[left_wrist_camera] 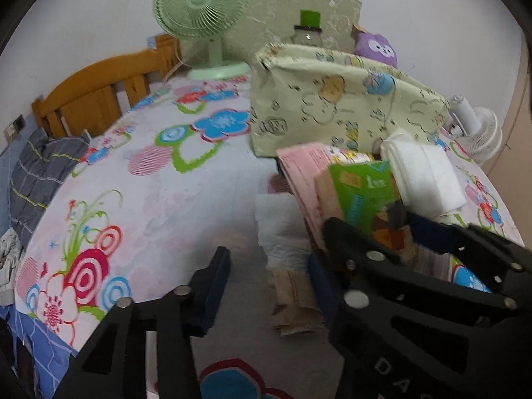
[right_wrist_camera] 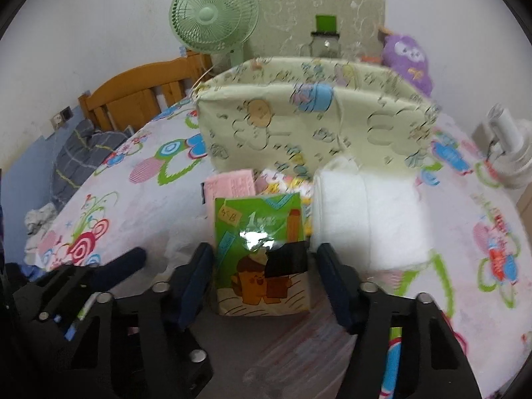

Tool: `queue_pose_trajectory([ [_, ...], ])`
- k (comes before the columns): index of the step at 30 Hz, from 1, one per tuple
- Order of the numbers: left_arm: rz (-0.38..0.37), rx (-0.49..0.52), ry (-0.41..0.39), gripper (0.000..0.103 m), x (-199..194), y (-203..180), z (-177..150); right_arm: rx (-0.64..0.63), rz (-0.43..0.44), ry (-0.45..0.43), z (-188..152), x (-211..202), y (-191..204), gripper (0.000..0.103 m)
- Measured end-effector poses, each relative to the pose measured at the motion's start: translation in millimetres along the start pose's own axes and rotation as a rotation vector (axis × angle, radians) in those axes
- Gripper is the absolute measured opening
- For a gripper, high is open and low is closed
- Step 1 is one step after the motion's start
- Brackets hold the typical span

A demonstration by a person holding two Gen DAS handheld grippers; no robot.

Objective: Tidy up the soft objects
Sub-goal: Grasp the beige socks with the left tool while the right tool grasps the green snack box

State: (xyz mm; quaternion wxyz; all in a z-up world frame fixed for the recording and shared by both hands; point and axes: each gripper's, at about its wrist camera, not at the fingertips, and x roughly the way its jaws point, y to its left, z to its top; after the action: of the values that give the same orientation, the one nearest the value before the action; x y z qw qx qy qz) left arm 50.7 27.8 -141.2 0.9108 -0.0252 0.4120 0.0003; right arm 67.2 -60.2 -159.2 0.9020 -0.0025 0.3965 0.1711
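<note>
Right gripper (right_wrist_camera: 262,282): nearest in the right wrist view, its fingers (right_wrist_camera: 196,282) stand either side of the green tissue pack (right_wrist_camera: 262,249); a sliver of gap shows at each side, so the pads do not press it.
Left gripper (left_wrist_camera: 269,289): fingers (left_wrist_camera: 216,286) parted over a white folded cloth (left_wrist_camera: 282,229) and a brown paper wad (left_wrist_camera: 296,302); nothing gripped, though whether the right-hand pad touches the cloth I cannot tell.
Green tissue pack: upright on the bed, cartoon print facing the right camera, a glare patch in the middle.
Pink pack (right_wrist_camera: 229,186): just behind the green one, to its left.
White folded pad (right_wrist_camera: 365,212): beside the green pack, on its right, lying on the sheet.
Bedsheet (left_wrist_camera: 149,183): white with red, blue and green flower shapes; everything rests on it.
Fabric bin (right_wrist_camera: 316,123): pale yellow, cartoon-printed, standing open behind the packs.
Grey checked cloth (left_wrist_camera: 36,166): bunched at the bed's left edge.
Purple plush toy (right_wrist_camera: 409,60): behind the bin, far right.
Green fan (right_wrist_camera: 214,20): by the wall, left of the bin.
White fan (right_wrist_camera: 508,149): at the right edge.
Headboard (left_wrist_camera: 96,89): orange wood, far left.
</note>
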Motion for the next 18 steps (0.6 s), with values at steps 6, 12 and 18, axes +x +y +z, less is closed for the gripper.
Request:
queue_pose_trajectory([
  [6,-0.035,0.007,-0.003,0.024,-3,-4,0,0.024,-0.005,0.002,0,1,-1,0.055],
  [12,-0.027,0.009,-0.016,0.020,-8,-5,2,0.021,-0.014,-0.011,1,-3,-1,0.053],
  [18,-0.023,0.004,-0.031,0.020,-14,-5,6,0.019,-0.015,-0.022,5,-9,1,0.052],
])
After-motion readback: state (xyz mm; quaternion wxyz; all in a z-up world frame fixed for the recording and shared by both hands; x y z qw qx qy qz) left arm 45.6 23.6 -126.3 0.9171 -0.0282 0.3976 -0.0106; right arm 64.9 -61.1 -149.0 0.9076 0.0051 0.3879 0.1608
